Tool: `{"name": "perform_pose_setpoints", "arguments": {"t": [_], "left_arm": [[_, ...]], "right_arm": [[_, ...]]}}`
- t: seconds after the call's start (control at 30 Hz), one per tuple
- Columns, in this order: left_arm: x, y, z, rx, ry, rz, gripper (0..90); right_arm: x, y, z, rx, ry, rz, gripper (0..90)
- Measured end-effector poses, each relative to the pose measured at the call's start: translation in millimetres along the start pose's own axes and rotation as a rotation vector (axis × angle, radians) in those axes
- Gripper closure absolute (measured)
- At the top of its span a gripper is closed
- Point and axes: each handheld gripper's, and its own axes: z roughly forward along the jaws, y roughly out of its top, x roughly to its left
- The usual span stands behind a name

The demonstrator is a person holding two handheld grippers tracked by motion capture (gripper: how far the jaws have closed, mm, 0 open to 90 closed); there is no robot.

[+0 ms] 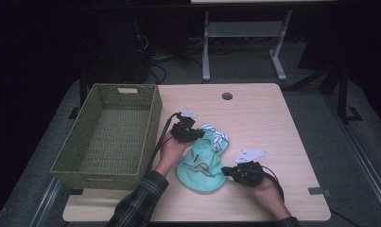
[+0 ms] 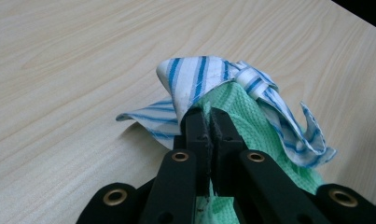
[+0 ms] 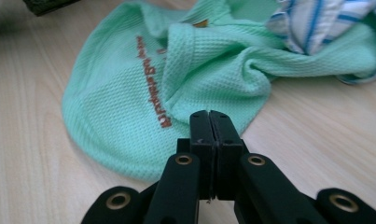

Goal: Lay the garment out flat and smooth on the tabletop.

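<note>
We are pinching the green garment (image 1: 202, 163), lying mid-surface beside the basket (image 1: 110, 135): left gripper (image 2: 208, 114) fingers closed on its striped collar end, right gripper (image 3: 209, 116) fingers clamped on the near hem, long axis running between us.

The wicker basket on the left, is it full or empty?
Empty: the wicker basket shows only its bare woven floor; the green garment lies on the table beside it.

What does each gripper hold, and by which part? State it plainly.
Left gripper pinches the green garment near its striped collar. Right gripper is shut at the garment's edge; a hold cannot be told.
</note>
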Motion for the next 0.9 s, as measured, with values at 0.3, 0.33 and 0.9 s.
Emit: {"name": "perform_pose_setpoints", "arguments": {"t": [0.3,0.33,0.9], "left_arm": [[-0.4,-4.9,-2.6,0.025,0.006,0.014,87.4],[-0.9,-5.8,-2.1,0.027,0.006,0.011,87.4],[-5.0,-23.0,12.4,0.121,0.015,0.037,87.4]], "right_arm": [[-21.5,-12.5,-26.2,0.002,-0.081,0.013,89.4],[-24.0,-14.4,-29.1,0.003,-0.092,0.014,89.5],[-45.2,-43.8,-62.5,0.029,-0.183,0.070,89.7]]}}
